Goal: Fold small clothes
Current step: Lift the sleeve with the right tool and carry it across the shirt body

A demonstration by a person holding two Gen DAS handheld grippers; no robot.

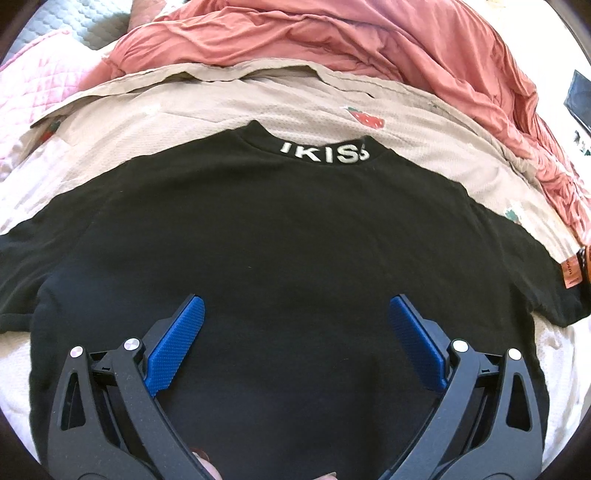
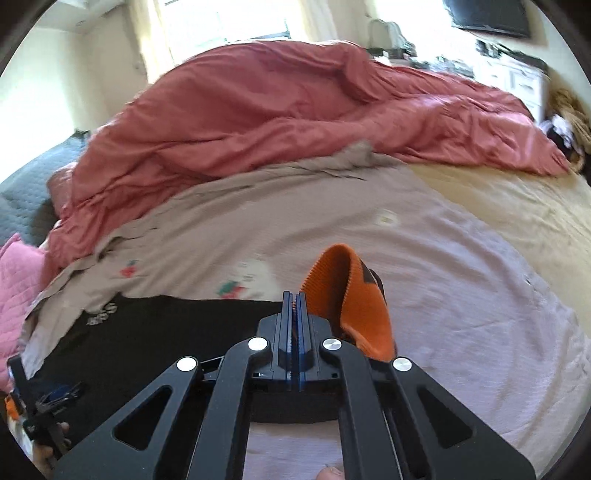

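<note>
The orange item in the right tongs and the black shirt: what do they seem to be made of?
The orange item looks like a ribbed knit, perhaps a sock: fine parallel ridges run along its edge, matte. The right tongs are shut on it. The black shirt seems a soft matte jersey, probably cotton; it lies flat with soft creases and white collar lettering.

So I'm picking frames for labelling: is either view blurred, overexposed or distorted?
Left wrist view: sharp, evenly lit, fisheye bending the black shirt outward. Right wrist view: motion blur smears the bedspread and pink duvet, the window is blown out, and only the right gripper holding the orange sock looks crisp.
</note>
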